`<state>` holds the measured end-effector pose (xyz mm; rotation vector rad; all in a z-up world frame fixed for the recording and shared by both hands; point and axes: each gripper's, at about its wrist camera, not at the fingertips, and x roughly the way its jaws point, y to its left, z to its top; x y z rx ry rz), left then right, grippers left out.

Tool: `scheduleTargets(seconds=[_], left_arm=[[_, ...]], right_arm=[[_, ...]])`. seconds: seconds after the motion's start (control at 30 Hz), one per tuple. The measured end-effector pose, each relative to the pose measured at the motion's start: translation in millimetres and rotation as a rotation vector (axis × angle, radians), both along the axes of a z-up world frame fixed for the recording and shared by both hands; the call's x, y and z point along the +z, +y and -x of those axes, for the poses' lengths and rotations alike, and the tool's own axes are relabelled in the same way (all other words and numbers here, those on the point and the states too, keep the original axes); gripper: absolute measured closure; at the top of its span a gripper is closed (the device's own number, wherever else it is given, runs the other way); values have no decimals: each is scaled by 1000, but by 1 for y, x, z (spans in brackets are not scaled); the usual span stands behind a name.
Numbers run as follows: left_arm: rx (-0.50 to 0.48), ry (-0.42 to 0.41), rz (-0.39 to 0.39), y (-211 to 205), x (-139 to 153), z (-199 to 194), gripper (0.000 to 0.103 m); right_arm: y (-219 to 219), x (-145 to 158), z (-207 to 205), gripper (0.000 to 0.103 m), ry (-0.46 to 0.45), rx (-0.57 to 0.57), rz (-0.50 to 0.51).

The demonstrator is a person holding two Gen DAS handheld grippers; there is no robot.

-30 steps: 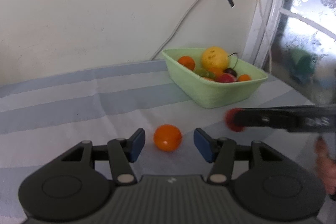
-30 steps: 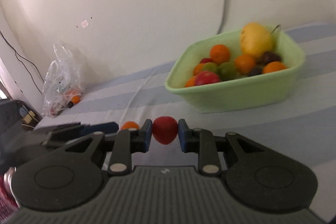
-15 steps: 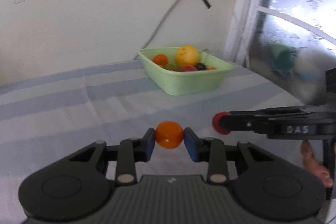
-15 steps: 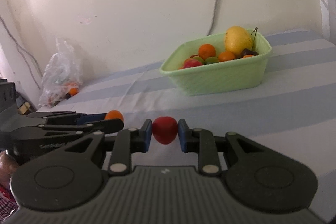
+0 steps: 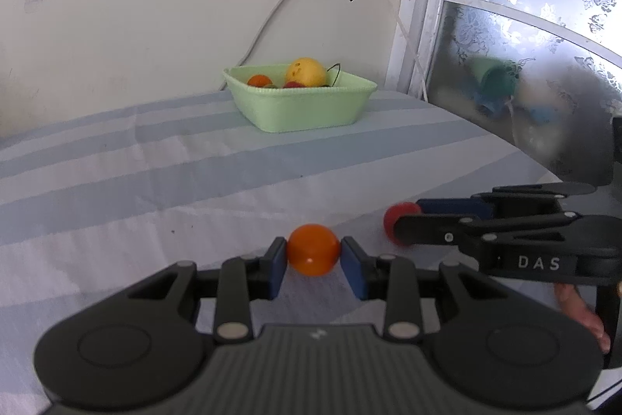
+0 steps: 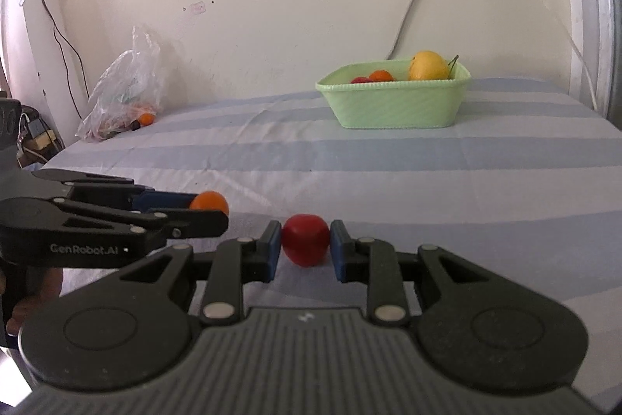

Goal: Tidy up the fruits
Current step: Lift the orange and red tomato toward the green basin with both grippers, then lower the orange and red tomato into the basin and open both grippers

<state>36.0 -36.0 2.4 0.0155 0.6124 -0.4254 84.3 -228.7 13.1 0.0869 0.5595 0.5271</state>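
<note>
Spotter: left gripper (image 5: 313, 255) is clamped on the orange fruit (image 5: 313, 248), a blue pad pressing each side; right gripper (image 6: 305, 247) is closed on the red fruit (image 6: 305, 244) the same way; both fruits sit low over the striped cloth (image 6: 350, 158), and I cannot tell whether the red one brushes it.

Handler: what worries you nearest in?

Spotter: the hold itself; each fruit is round and glossy and is pinched only at the pad tips, so a jolt or a slackening squeeze could squirt it forward; the red one looks tilted between its pads, which I read as the weaker hold.

Handler: and between the two tools?

Spotter: they travel side by side, quite near; if one swings inward, a finger could knock the other's fruit loose; a dropped fruit would likely roll along the cloth toward an edge.

Handler: further out?

Spotter: the green basket (image 6: 392, 107) stands well apart, near the wall; it already holds fruit, with a yellow fruit (image 6: 427, 65) standing above the rim; releasing from high could bounce a fruit off the pile and out; coming in too low could nudge the basket, which looks light; two tools over one basket could collide, so I would go one at a time.
</note>
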Motion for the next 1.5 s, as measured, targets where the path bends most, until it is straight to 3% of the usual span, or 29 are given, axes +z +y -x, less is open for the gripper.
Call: scheduleTargets(seconds=[0.33, 0.6, 0.73, 0.87, 1.07, 1.3, 1.5], left_arm=[[11, -13, 10, 1, -5, 4, 71], [8, -4, 16, 2, -2, 0, 72], [-13, -1, 59, 2, 13, -12, 72], [-22, -19, 100, -2, 40, -44, 72], [-13, -17, 154, -19, 74, -127, 72], [3, 129, 231, -39, 60, -226, 72], [9, 191, 216, -58, 39, -256, 72]], right_arm=[[13, -6, 1, 70, -19, -3, 68], [13, -7, 3, 73, -17, -9, 65], [8, -3, 0, 73, -23, -22, 48], [-4, 13, -17, 73, -62, -41, 39], [-27, 45, -75, 72, -140, -97, 7], [-32, 28, -151, 71, -95, -157, 22], [-20, 16, -165, 69, -122, -138, 71]])
